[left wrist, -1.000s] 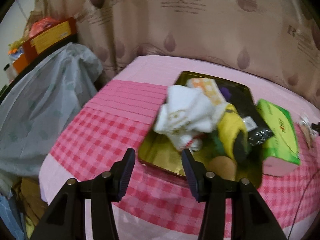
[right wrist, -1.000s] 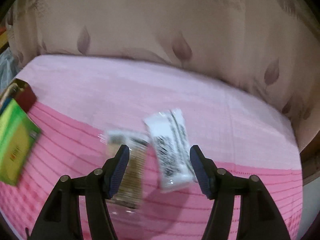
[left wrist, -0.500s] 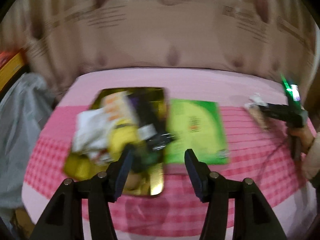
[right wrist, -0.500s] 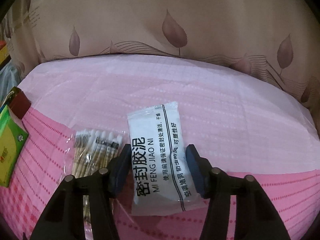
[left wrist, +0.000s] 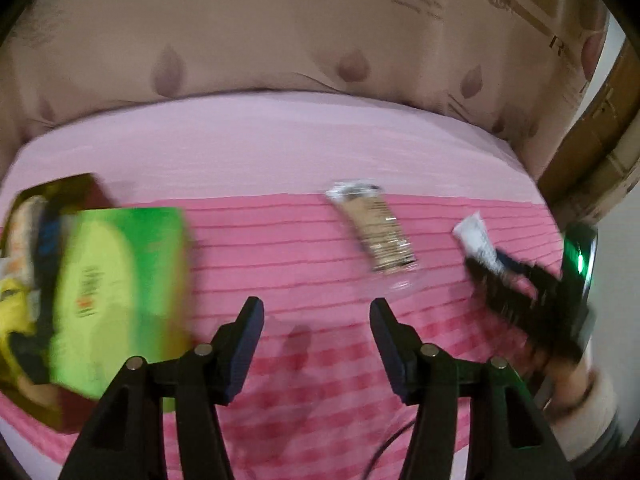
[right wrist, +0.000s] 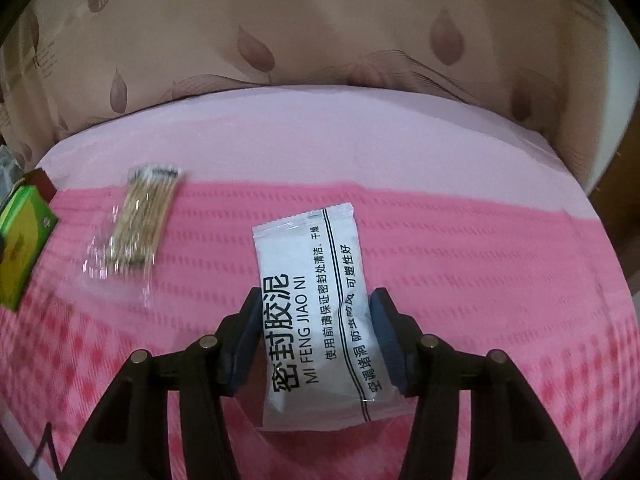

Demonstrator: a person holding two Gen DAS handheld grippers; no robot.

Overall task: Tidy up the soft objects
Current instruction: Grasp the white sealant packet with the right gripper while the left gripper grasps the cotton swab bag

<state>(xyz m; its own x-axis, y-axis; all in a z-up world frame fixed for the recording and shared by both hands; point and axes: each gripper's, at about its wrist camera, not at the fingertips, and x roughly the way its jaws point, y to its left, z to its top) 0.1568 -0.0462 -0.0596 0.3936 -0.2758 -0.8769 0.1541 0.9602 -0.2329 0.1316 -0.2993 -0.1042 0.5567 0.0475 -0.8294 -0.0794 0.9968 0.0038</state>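
Pink cloth (left wrist: 304,152) lies bare behind; left tongs (left wrist: 316,316) widen, empty; right tongs (right wrist: 314,312) grip the white packet (right wrist: 316,312); green box (left wrist: 120,292) blurred.

Both wrist cameras are looking steeply down over their fingers (left wrist: 248,344) at the pink tabletop (left wrist: 280,152), sharing the swab packet (left wrist: 376,228) at one o'clock left, ten o'clock right.

Black left gripper (left wrist: 316,344) — blue-padded fingers (left wrist: 248,344), silver screws, pale sleeve (left wrist: 596,404).
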